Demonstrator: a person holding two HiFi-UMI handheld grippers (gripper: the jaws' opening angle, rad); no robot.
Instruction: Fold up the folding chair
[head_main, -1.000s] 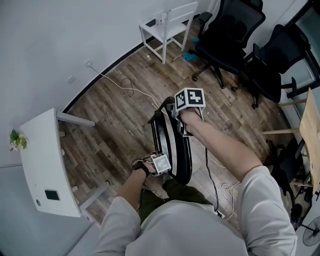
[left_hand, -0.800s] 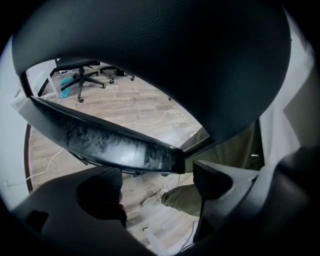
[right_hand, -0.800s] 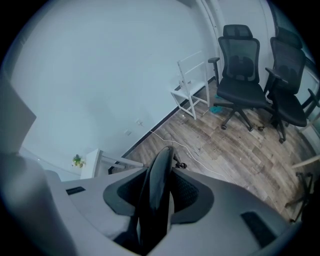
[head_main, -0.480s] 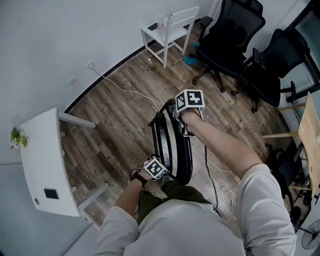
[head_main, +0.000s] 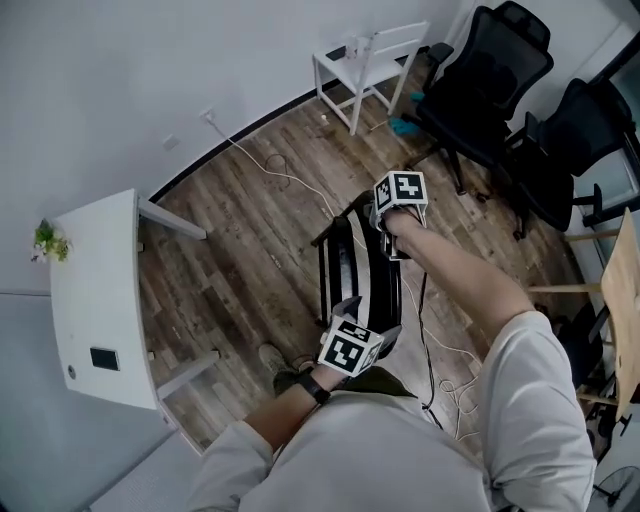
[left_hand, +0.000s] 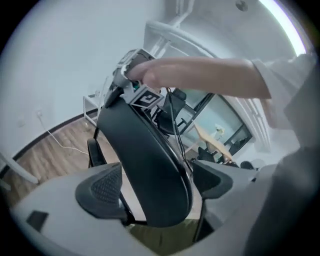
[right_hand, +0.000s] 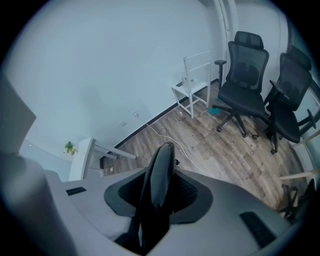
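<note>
The black folding chair (head_main: 355, 275) stands folded flat and upright on the wooden floor in front of me. My right gripper (head_main: 385, 240) grips its far top edge. In the right gripper view the thin black panel (right_hand: 157, 170) runs between the pads and the jaws are closing on it. My left gripper (head_main: 370, 318) is at the near top end of the chair. In the left gripper view the rounded black panel (left_hand: 150, 165) fills the gap between the two pads (left_hand: 102, 187).
A white table (head_main: 95, 300) stands to the left and a white chair (head_main: 370, 60) by the far wall. Two black office chairs (head_main: 490, 90) are at the back right. Cables (head_main: 270, 175) trail across the floor. A wooden tabletop edge (head_main: 625, 290) is at the right.
My left gripper has risen from low beside the chair's near side to its top near end and has rolled over. The right gripper has kept its hold in place.
</note>
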